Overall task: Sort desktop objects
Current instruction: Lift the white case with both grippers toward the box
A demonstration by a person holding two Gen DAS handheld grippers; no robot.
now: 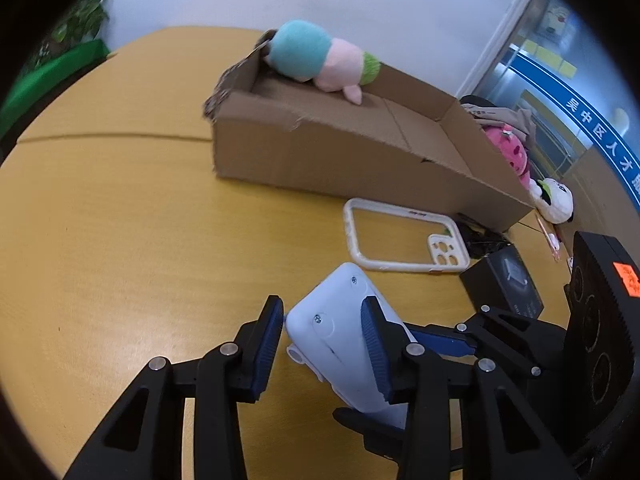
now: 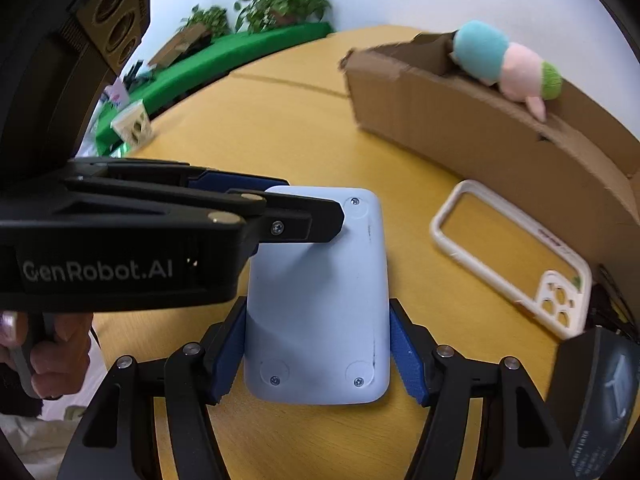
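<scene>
A pale blue plastic device (image 2: 316,300) with screws in its back is held over the yellow table. My right gripper (image 2: 318,344) is shut on its lower end, a blue pad on each side. My left gripper (image 1: 322,340) straddles its far end (image 1: 340,320); the left pad touches it, the right pad overlaps its face. The left gripper's finger shows in the right wrist view (image 2: 304,220), lying across the device's top. A white phone case (image 1: 404,240) lies flat beside the open cardboard box (image 1: 332,152). A blue-pink plush (image 1: 316,56) rests on the box's far rim.
A small black box (image 1: 504,284) lies right of the phone case (image 2: 512,256). Pink and white plush toys (image 1: 516,156) sit behind the cardboard box (image 2: 460,120). A green ledge with plants (image 2: 224,52) and a small wooden cube (image 2: 134,126) edge the table's far side.
</scene>
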